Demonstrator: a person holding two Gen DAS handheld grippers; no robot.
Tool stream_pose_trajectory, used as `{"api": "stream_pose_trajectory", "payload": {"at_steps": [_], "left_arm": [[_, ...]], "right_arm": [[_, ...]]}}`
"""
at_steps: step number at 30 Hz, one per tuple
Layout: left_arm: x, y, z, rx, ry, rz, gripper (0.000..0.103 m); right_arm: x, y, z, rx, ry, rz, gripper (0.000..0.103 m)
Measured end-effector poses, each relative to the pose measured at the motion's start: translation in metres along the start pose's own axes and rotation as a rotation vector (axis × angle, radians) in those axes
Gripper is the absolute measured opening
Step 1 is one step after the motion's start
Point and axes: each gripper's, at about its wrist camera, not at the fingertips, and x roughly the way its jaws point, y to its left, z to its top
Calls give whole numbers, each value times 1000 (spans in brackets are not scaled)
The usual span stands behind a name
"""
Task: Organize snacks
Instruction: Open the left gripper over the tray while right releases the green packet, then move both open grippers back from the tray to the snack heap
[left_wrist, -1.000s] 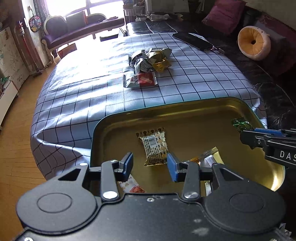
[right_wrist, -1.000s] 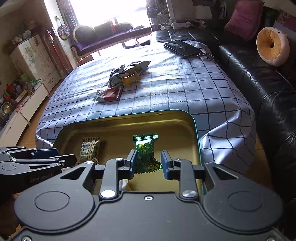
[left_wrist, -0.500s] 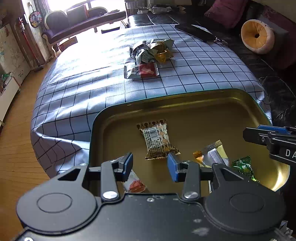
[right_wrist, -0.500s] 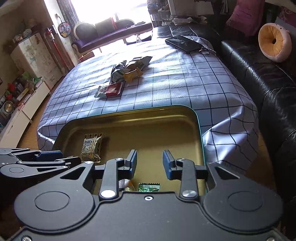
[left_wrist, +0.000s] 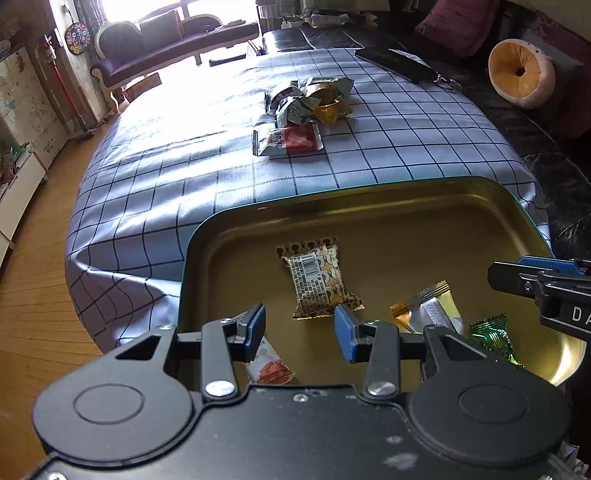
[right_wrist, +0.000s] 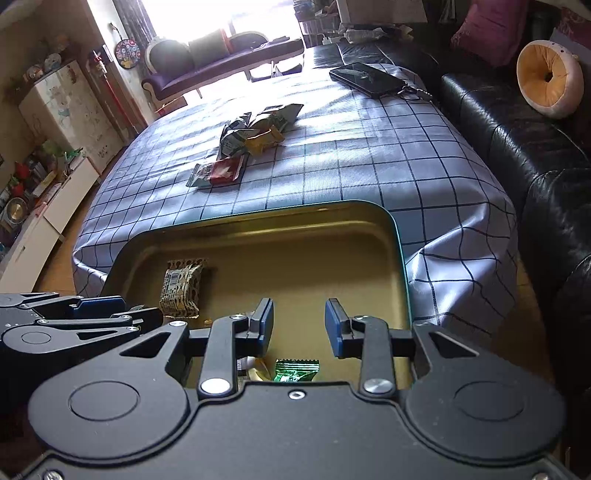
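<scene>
A gold tray (left_wrist: 369, 206) (right_wrist: 258, 236) sits at the near end of the checked table. In it lie a brown patterned snack pack (left_wrist: 319, 280) (right_wrist: 181, 286), a yellow-silver pack (left_wrist: 432, 306), a green pack (left_wrist: 493, 338) (right_wrist: 295, 370) and an orange-print pack (left_wrist: 271, 367). My left gripper (left_wrist: 300, 332) is open and empty above the tray's near left part. My right gripper (right_wrist: 299, 326) is open and empty above the tray, just past the green pack. A pile of loose snack packs (left_wrist: 310, 99) (right_wrist: 258, 129) and a red-white pack (left_wrist: 288, 140) (right_wrist: 218, 171) lie mid-table.
A black phone with keys (right_wrist: 365, 79) (left_wrist: 395, 62) lies at the table's far right corner. A black leather sofa (right_wrist: 517, 140) with a round orange cushion (right_wrist: 548, 79) runs along the right. Wooden floor and white cabinets (right_wrist: 48, 206) are on the left.
My right gripper opened and let the green pack drop into the tray, then drew back a little. My left gripper tilted slightly, staying open over the tray.
</scene>
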Motion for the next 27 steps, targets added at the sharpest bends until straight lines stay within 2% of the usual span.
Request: {"api": "stream_pose_trajectory", "payload": {"at_steps": [5,17,27], "left_arm": [[1,2,1,1,6,11,45],[7,9,5,-49,26,-27,45],[15,15,9,-93,34,-8,45]], "right_arm": [[2,1,-1,-7,2,-3,43],[9,0,-1,10,35,-8,43],[12,3,0,-8,23,-21,43]]}}
